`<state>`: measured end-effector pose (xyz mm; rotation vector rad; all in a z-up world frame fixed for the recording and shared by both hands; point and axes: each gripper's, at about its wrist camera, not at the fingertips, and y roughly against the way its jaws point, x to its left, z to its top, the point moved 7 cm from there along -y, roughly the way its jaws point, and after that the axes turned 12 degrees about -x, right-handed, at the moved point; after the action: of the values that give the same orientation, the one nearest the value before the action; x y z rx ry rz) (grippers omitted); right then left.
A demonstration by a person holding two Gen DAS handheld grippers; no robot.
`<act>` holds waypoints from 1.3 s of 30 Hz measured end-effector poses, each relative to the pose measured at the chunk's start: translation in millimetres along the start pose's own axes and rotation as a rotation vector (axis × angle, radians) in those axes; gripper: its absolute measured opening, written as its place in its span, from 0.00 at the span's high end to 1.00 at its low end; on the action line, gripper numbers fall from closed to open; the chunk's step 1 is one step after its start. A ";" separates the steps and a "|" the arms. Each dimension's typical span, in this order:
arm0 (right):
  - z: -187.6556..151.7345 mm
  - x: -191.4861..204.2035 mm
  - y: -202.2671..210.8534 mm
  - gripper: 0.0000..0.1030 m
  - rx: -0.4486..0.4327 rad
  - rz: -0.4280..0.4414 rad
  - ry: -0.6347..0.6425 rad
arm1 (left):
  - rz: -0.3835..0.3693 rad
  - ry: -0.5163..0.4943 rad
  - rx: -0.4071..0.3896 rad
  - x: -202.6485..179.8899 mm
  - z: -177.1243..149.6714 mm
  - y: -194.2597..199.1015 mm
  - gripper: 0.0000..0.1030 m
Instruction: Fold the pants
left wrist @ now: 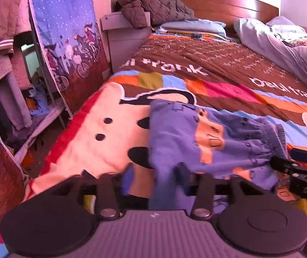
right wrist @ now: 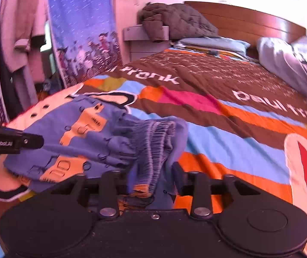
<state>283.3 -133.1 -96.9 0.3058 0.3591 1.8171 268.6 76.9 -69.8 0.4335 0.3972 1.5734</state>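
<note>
Small blue pants [left wrist: 181,137] with orange prints and a gathered elastic waistband lie on the colourful bedspread [left wrist: 228,79]. My left gripper [left wrist: 155,172] is shut on a blue edge of the pants near the front of the bed. My right gripper [right wrist: 153,172] is shut on the bunched waistband [right wrist: 153,146]. The pants also show in the right wrist view [right wrist: 84,133], spread to the left. The right gripper enters the left wrist view at the right edge [left wrist: 299,167]; the left gripper enters the right wrist view at the left edge [right wrist: 9,140].
A wooden headboard [left wrist: 228,2], blue pillows [left wrist: 192,26] and a rumpled duvet [left wrist: 282,43] are at the far end. A brown jacket [left wrist: 153,6] lies on a nightstand. A fabric wardrobe with hanging clothes [left wrist: 7,43] stands left of the bed.
</note>
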 end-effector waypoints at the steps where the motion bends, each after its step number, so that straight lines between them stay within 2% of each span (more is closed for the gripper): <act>1: 0.4 -4.8 -0.6 0.44 0.006 -0.014 -0.022 | 0.005 0.013 0.004 2.9 -2.2 0.8 0.36; 2: -0.2 -7.8 -1.3 0.42 0.012 -0.022 -0.042 | 0.006 0.030 0.009 4.4 -4.7 3.3 0.33; 4: -1.5 -13.1 0.1 0.29 0.024 -0.043 -0.079 | 0.024 0.074 0.009 12.3 -4.7 6.5 0.22; 7: -1.2 -19.7 10.2 0.18 0.014 -0.099 -0.089 | 0.076 0.128 -0.036 23.7 0.1 19.5 0.09; 9: -0.5 -23.9 24.3 0.15 -0.014 -0.145 -0.082 | 0.098 0.155 -0.083 25.9 3.8 36.5 0.06; 13: 13.1 -26.2 61.6 0.01 -0.087 -0.166 -0.105 | 0.080 0.183 -0.123 20.1 1.7 65.4 0.01; 15: 18.4 -22.9 83.5 0.01 -0.123 -0.159 -0.112 | 0.055 0.206 -0.127 15.5 -3.7 81.6 0.01; 19: 26.9 -14.7 124.9 0.01 -0.169 -0.147 -0.106 | -0.042 0.215 -0.157 2.1 -7.3 119.8 0.00; 24: 24.9 -7.9 183.0 0.01 -0.250 -0.110 -0.177 | -0.025 0.183 -0.200 -0.7 -20.5 165.1 0.00; 29: 4.5 -1.2 233.1 0.01 -0.335 -0.093 -0.197 | -0.024 0.146 -0.212 -4.5 -42.6 198.9 0.00; 35: -17.7 9.1 262.7 0.01 -0.355 -0.133 -0.189 | -0.036 0.136 -0.208 -9.2 -56.1 209.2 0.00; 39: -22.4 15.3 269.7 0.01 -0.357 -0.128 -0.188 | -0.027 0.145 -0.187 -4.3 -61.6 204.7 0.00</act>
<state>32.6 -188.9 -10.2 0.1961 -0.0767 1.6740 61.0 63.7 -20.3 0.1704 0.3611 1.6042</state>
